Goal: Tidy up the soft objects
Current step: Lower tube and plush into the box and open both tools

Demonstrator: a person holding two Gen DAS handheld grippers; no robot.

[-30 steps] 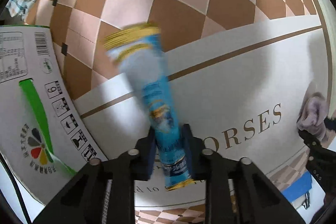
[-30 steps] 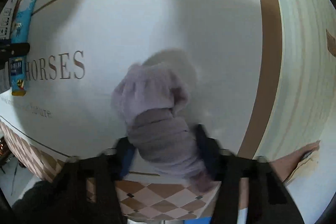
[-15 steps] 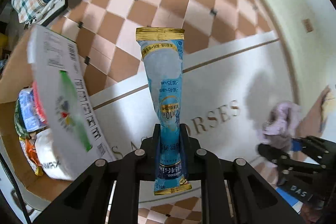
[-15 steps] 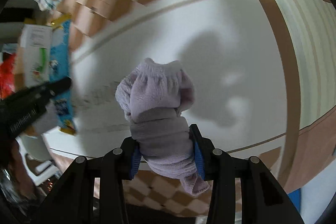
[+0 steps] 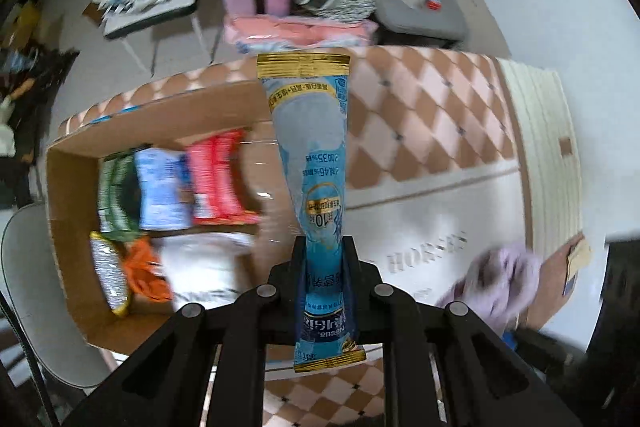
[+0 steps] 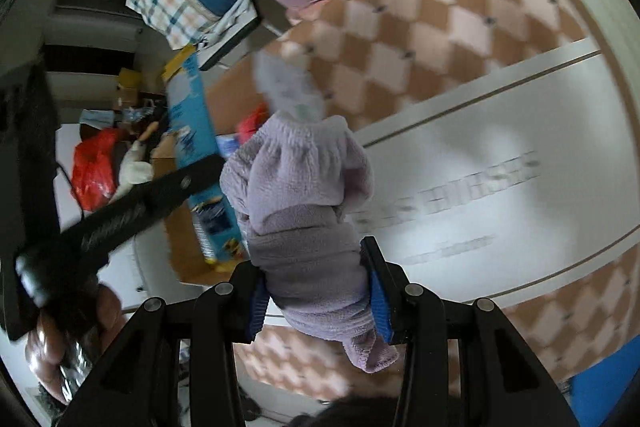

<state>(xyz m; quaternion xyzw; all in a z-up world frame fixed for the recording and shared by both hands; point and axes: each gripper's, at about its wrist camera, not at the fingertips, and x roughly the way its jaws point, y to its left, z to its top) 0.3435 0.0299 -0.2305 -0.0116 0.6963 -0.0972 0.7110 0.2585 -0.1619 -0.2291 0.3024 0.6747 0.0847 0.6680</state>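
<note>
At nine o'clock in the left wrist view sat an open brown cardboard box (image 5: 72, 227). It held soft packets packed side by side: a green-and-white pouch (image 5: 116, 195), a pale blue packet (image 5: 162, 193) and a red-and-white packet (image 5: 218, 183) in the far row, with a silver foil pouch (image 5: 106, 275), an orange wrapper (image 5: 146, 273) and a white bag (image 5: 204, 267) nearer the camera. Blur made their labels unreadable.

At the centre of that view the left gripper (image 5: 324, 267) had its fingers clamped on the lower part of a long blue plastic sachet with gold ends (image 5: 310, 147), which stood upright above the box's right edge. Judging by that, the step in hand was carrying the sachet to the box; the next move would call for a shift toward nine o'clock, a lowering into the free space beside the red-and-white packet, and then a release.

At four o'clock a blurred fuzzy lilac sock (image 5: 496, 281) showed over the white tabletop printed with brown lettering (image 5: 460, 195). In the right wrist view the right gripper (image 6: 316, 287) was closed around the sock's middle between blue pads (image 6: 378, 299), the cuff bulging toward twelve o'clock. It probably awaited its own turn for stowing.
</note>
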